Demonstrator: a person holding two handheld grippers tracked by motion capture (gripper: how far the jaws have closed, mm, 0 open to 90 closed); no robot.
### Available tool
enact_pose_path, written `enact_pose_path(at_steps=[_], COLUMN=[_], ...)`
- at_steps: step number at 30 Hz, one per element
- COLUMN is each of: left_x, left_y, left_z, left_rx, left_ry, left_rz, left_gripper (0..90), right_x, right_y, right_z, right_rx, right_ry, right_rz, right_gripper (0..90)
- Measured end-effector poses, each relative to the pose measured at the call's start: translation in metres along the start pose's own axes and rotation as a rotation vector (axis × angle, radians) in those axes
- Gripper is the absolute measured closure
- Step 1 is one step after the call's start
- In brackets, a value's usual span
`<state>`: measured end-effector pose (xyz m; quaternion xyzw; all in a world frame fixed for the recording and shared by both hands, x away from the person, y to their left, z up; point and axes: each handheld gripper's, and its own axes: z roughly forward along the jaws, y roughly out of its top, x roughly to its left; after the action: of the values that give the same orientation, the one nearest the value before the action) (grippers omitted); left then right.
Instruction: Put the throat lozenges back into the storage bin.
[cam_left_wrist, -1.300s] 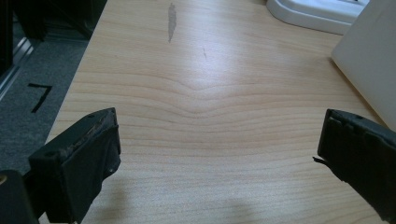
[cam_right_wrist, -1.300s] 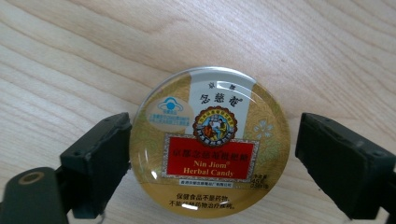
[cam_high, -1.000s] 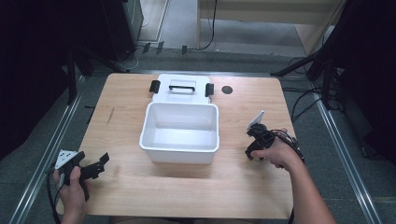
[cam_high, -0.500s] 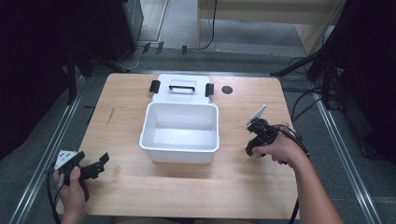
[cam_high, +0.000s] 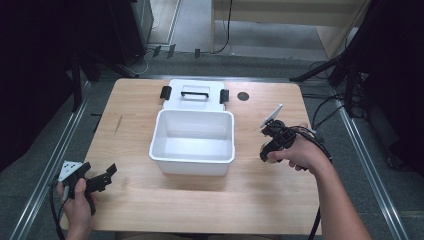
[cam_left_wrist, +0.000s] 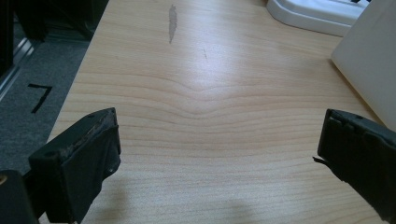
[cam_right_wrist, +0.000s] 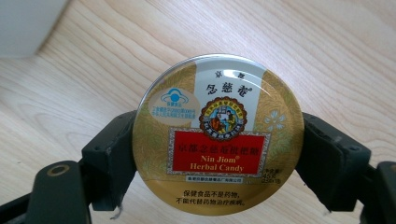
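The right gripper (cam_right_wrist: 217, 158) is clenched on a round gold candy tin (cam_right_wrist: 218, 133). In the right gripper view the tin sits squarely between the two black jaws, its rim pressed by one pad on each side, its printed lid with the red label facing the camera, and the pale wood of the bench (cam_right_wrist: 327, 56) lying behind it. In the high view the right gripper (cam_high: 270, 147) is held by the person's right hand (cam_high: 297, 152) above the bench, just to the right of the white tub (cam_high: 192, 160); the tin itself is too small to make out there. The tub stands near the middle of the bench, with its white lid (cam_high: 194, 95) lying flat just behind it.

The left gripper (cam_high: 97, 180) is released: in the left gripper view its jaws stand wide apart over bare wood, with nothing between them. It is near the front left corner of the bench, well apart from the tub and from the tin.
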<state>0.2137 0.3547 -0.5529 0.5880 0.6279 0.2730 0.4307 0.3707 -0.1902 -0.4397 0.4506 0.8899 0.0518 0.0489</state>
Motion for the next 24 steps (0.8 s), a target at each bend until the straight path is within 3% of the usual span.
enact_pose_path(at_steps=[6,14,24], left_x=[0.000,0.000,0.000], left_y=[0.000,0.000,0.000], left_z=[0.000,0.000,0.001], left_rx=[0.001,0.003,0.004], left_ry=[0.000,0.001,-0.004], left_rz=[-0.005,-0.004,-0.004], left_gripper=[0.0,0.0,0.0], right_x=[0.006,0.010,0.020], right_y=[0.004,0.016,0.031], right_z=[-0.012,-0.042,-0.065], right_rx=[-0.016,-0.079,-0.092], right_ry=[0.006,0.029,0.047], right_rz=[-0.021,-0.024,-0.035], right_gripper=[20.9,20.9,20.9])
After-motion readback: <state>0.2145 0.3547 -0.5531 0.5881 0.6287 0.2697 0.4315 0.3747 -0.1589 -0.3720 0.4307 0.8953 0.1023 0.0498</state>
